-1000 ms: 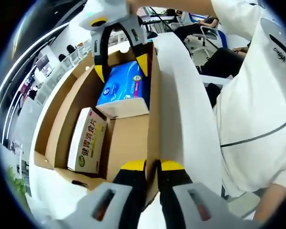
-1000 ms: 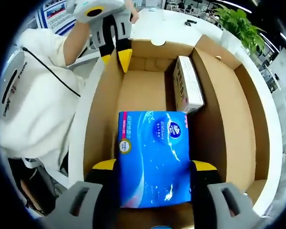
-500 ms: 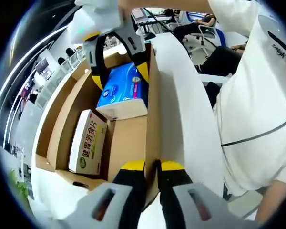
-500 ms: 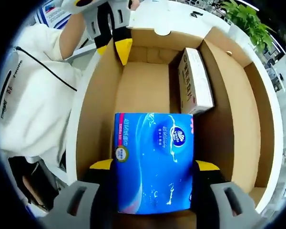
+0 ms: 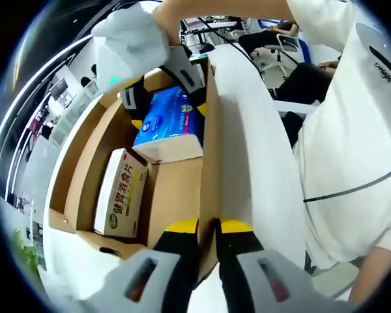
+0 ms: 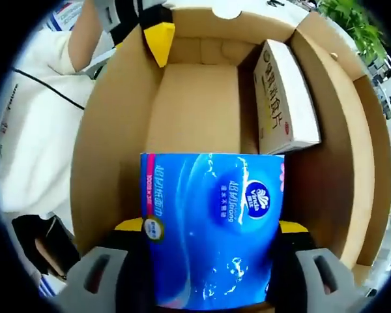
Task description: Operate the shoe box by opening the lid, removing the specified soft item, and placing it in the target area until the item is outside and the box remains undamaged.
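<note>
Cardboard forms the open shoe box (image 6: 111, 163), whose brown interior lies ahead of both tools. I read my left gripper (image 5: 207, 228) as clenched on the box's near side wall (image 5: 208, 156), its yellow-tipped jaws pressed on either face of that edge, with the white opened lid (image 5: 247, 150) spreading away to the right of the jaws. I read my right gripper (image 6: 212, 228) as grasping the blue tissue pack (image 6: 212, 225): the pack sits squarely between the two yellow-tipped jaws, one on each side, and appears raised off the box floor. From the left gripper view the same pack (image 5: 171, 124) is at the far end of the box, held by the right gripper (image 5: 164, 104). A white carton with printed characters (image 6: 283, 98) lies on the box floor, ahead and right of the right gripper, against the far side wall. A person's white sleeve (image 5: 352, 124) is right of the lid.
</note>
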